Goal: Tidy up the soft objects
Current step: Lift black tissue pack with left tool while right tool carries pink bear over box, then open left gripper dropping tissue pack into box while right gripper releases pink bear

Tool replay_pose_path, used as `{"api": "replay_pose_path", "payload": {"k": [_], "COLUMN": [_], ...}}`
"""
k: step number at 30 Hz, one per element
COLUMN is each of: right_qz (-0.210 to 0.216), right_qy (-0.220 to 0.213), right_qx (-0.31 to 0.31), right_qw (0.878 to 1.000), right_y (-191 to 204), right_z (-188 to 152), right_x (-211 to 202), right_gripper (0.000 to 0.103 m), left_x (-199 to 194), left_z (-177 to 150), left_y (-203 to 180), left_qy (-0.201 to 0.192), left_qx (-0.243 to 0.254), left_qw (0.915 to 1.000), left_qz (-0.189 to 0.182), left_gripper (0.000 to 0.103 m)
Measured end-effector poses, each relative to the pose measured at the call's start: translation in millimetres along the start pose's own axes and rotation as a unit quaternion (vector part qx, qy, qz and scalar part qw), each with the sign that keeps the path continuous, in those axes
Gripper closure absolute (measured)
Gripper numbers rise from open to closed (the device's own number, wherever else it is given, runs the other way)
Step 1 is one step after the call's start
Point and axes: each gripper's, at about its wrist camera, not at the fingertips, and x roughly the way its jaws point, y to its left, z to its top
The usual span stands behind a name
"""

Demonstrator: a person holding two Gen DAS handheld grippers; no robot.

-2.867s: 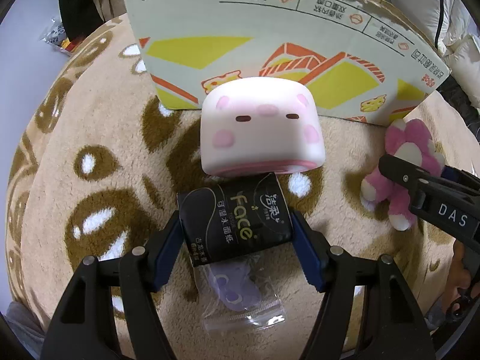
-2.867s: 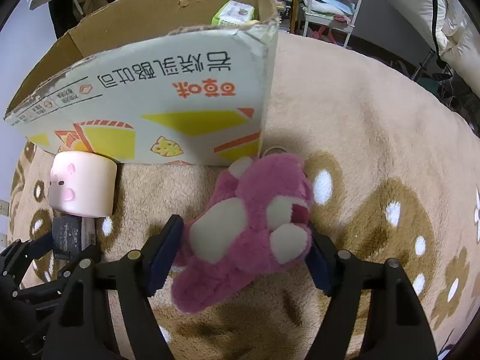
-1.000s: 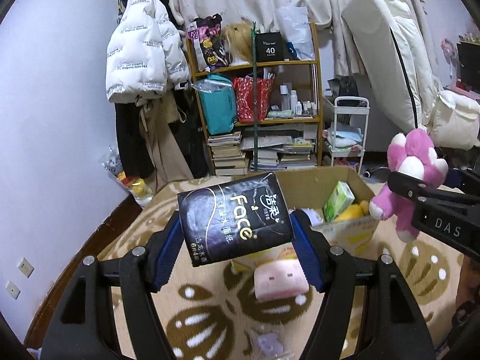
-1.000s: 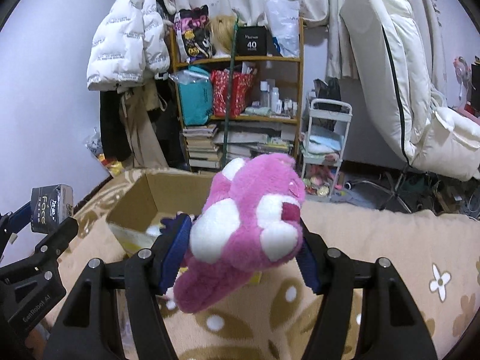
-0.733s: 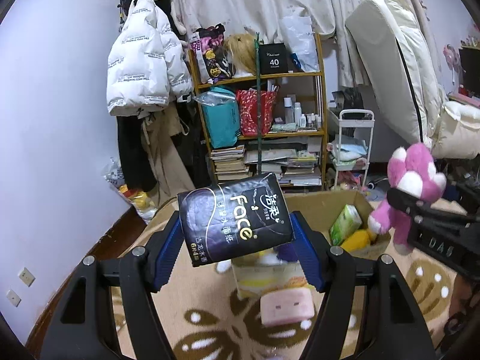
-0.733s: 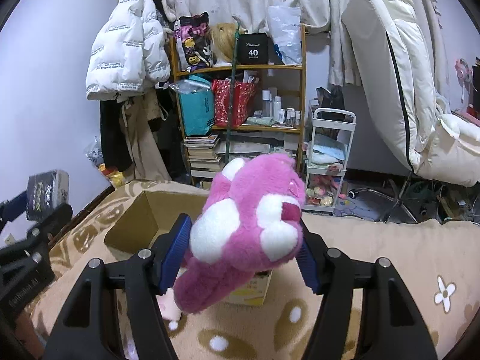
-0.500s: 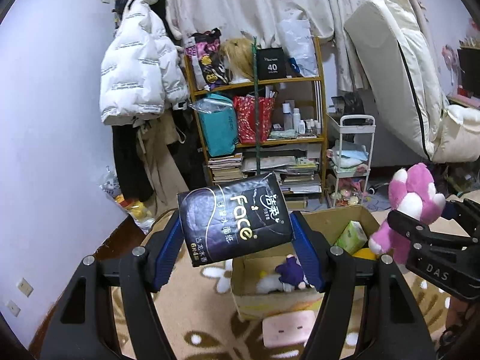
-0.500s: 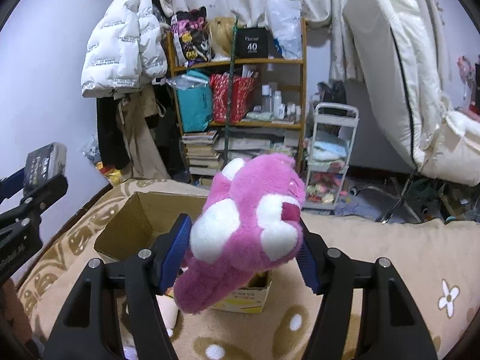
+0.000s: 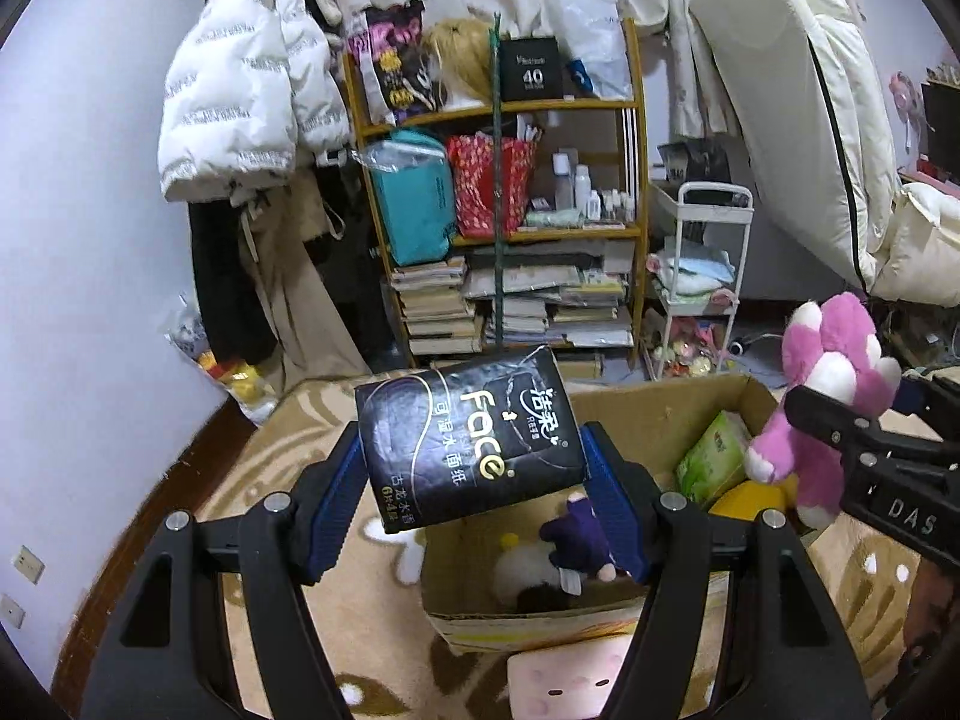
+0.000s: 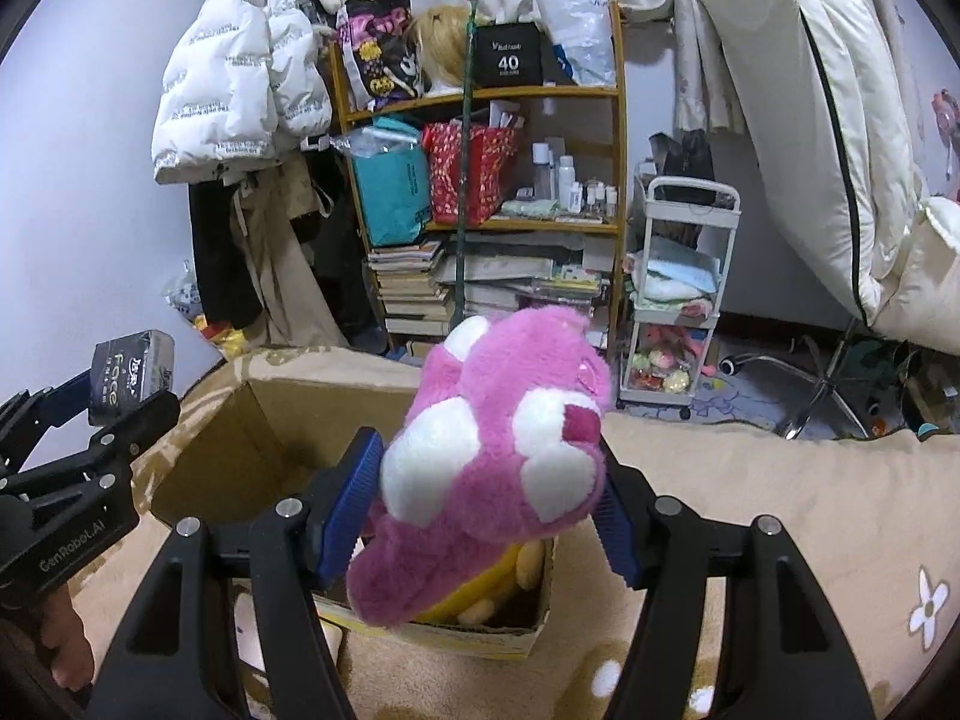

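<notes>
My left gripper (image 9: 474, 468) is shut on a black "Face" tissue pack (image 9: 468, 438) and holds it in the air above the near left part of an open cardboard box (image 9: 654, 426). My right gripper (image 10: 489, 480) is shut on a pink plush toy (image 10: 498, 456) and holds it over the same cardboard box (image 10: 288, 426). The box holds a green tissue pack (image 9: 711, 456), a yellow item (image 9: 750, 495) and a purple and white plush (image 9: 564, 546). The plush toy and right gripper show in the left wrist view (image 9: 828, 384); the tissue pack shows in the right wrist view (image 10: 132, 369).
A pink pig-face cushion (image 9: 570, 681) lies on the beige patterned rug (image 9: 372, 612) in front of the box. A cluttered wooden bookshelf (image 9: 510, 192), a white trolley (image 9: 702, 276), hanging coats (image 9: 240, 90) and a propped mattress (image 9: 792, 108) stand behind.
Both grippers have lifted their objects off the rug and brought them up over the open box. In the last second the box has come closer below them.
</notes>
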Motion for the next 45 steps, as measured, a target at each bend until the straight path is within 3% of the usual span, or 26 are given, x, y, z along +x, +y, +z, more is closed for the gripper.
{"api": "replay_pose_path", "payload": {"k": [14,24,32,35,38,45], "right_qz": [0.009,0.005,0.043,0.039,0.041,0.035], "right_qy": [0.02,0.003,-0.006,-0.002,0.007,-0.001], "right_qx": [0.002,-0.017,0.0,-0.008,-0.006,0.002], "right_qw": [1.0,1.0,0.999,0.999,0.999,0.999], "right_y": [-5,4,4,7,7,3], "right_z": [-14,-17,-15,-16,-17,-14], "right_x": [20,15,12,14,16,7], "right_gripper": [0.032,0.032,0.031,0.031,0.028,0.01], "left_x": [22,26,25,24,22,20], "left_z": [-16,-20,-22,-24,-25,-29], "left_y": [-10,-9,-12,-11,-10,-7], "left_qy": [0.029,0.042,0.04,0.041,0.039,0.053], "left_qx": [0.02,0.02,0.029,0.03,0.029,0.033], "left_qw": [0.9994,0.9989,0.9987,0.9987,0.9988,0.9979], "left_qz": [-0.001,-0.006,0.004,0.006,0.008,0.02], "left_gripper": [0.033,0.033,0.033,0.032,0.021,0.02]}}
